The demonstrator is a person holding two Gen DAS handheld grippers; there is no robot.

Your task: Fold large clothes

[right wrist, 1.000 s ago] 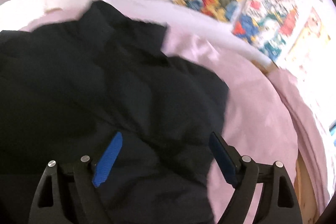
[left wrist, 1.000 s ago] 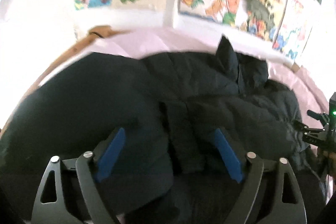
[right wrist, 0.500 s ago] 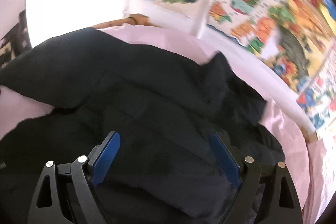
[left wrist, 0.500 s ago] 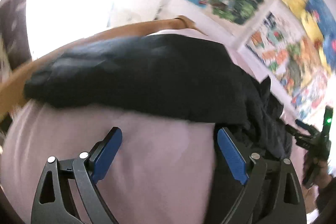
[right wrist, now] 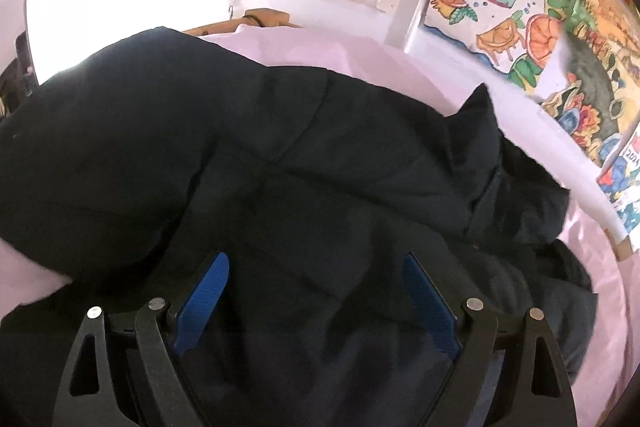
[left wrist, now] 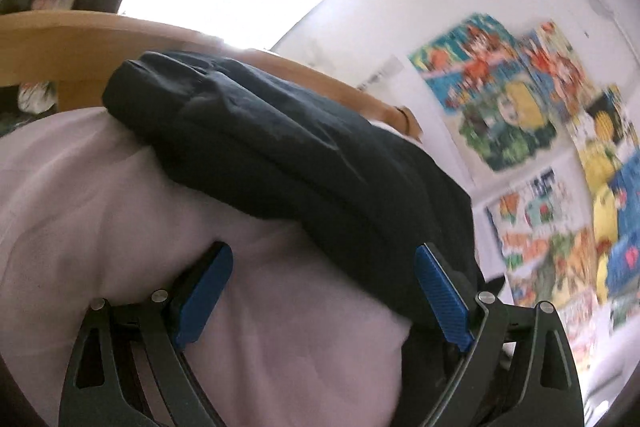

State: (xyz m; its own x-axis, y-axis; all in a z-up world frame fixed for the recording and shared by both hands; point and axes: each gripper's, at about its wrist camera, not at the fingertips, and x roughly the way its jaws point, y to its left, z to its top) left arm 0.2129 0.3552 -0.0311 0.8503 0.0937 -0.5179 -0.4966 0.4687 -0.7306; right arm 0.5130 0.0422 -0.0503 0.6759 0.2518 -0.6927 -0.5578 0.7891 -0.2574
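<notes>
Jacket, dark and padded, is spread on the pink sheet for folding; left gripper and right gripper are held apart, empty, above it.

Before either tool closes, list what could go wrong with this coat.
1. The left tool is open over pink sheet, so it may pinch bedding along with the black coat.
2. The sleeve reaches the wooden bed rail and could slide off.
3. The puffy coat may spring back unfolded.
</notes>
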